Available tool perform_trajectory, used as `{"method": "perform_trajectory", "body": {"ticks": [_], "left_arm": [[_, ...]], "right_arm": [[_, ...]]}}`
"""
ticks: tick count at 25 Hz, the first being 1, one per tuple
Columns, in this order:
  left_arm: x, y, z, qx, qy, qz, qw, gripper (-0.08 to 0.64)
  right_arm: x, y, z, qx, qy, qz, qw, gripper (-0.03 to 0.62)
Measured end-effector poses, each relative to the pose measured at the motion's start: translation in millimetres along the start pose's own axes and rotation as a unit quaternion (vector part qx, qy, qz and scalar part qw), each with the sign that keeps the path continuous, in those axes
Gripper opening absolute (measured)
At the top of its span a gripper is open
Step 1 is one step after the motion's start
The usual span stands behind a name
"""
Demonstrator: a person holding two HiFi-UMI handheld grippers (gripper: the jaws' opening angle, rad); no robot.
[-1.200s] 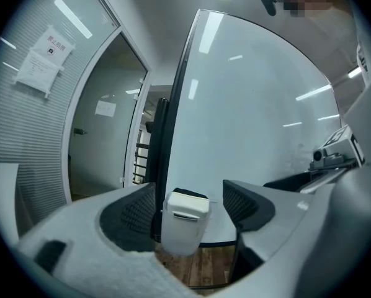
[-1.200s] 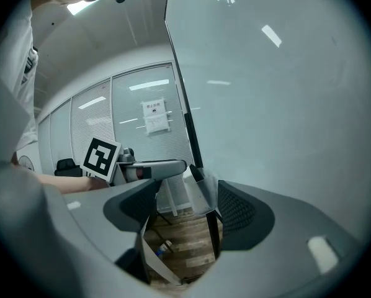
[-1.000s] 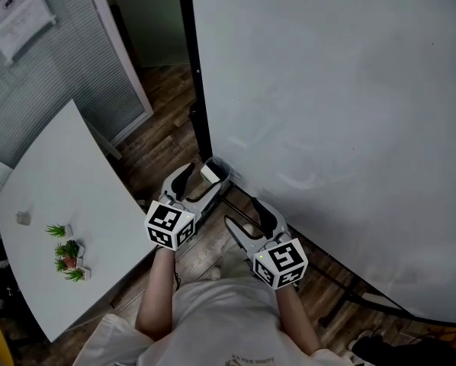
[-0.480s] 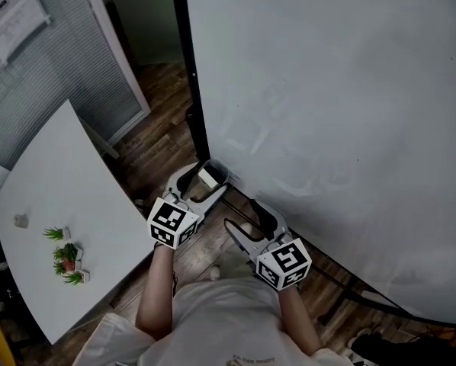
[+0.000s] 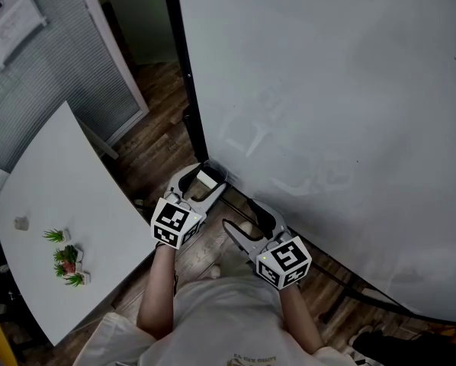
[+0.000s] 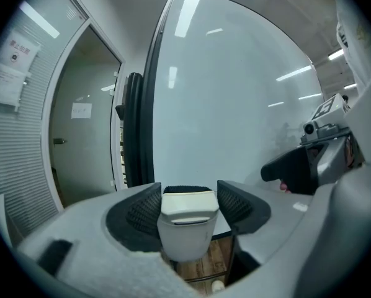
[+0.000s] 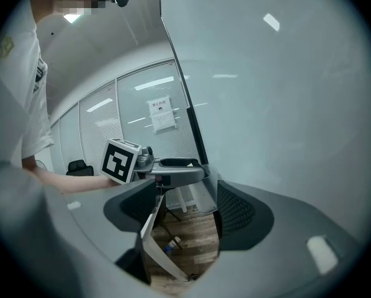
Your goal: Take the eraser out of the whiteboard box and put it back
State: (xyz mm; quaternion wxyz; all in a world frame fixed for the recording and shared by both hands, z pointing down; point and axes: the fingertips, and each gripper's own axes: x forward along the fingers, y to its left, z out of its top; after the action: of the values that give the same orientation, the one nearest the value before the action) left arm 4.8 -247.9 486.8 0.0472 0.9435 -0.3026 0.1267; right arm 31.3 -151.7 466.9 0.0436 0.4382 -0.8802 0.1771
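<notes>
The left gripper (image 6: 188, 205) is reaching out to the lower left corner of the whiteboard (image 5: 327, 113), where the small whiteboard box (image 5: 219, 171) is hanging beside the board's dark frame. Its fingers (image 6: 145, 211) have just been closing, and they are now pinching the eraser (image 6: 187, 219): in the left gripper view the ribbed pads are pressing on both sides of its white body, whose black felt edge is facing away towards the board. In the head view the eraser (image 5: 207, 178) is showing as a pale block between the left gripper's (image 5: 203, 184) fingers, right at the box; whether it is sitting inside the box or just clear of it cannot be told.

The right gripper (image 5: 245, 221) is hovering just beside the left one, lower along the board's bottom edge and apart from the eraser. Its fingers (image 7: 238, 211) are standing spread with nothing between them; through the gap in the right gripper (image 7: 180, 211) view only the wooden floor (image 7: 185, 241) and a white slanted panel are showing, with the left gripper's marker cube (image 7: 121, 161) beyond.

To the person's left a white surface (image 5: 60, 189) is carrying a few small green plants (image 5: 66, 255), well apart from both grippers
</notes>
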Motion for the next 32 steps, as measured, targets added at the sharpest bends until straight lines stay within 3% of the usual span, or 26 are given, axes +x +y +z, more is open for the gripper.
{"method": "perform_trajectory", "body": {"ticks": [9,32], "left_arm": [[1,5,-2,0.003,-0.004,0.024,0.9997,0.267],[-2,5,2,-0.012,-0.017,0.04,0.999,0.262]], "right_arm": [[-4,-3,0,-0.001,0.003,0.002,1.0,0.302],[-8,-3,7,-0.003,-0.018,-0.002,1.0,0.285]]}}
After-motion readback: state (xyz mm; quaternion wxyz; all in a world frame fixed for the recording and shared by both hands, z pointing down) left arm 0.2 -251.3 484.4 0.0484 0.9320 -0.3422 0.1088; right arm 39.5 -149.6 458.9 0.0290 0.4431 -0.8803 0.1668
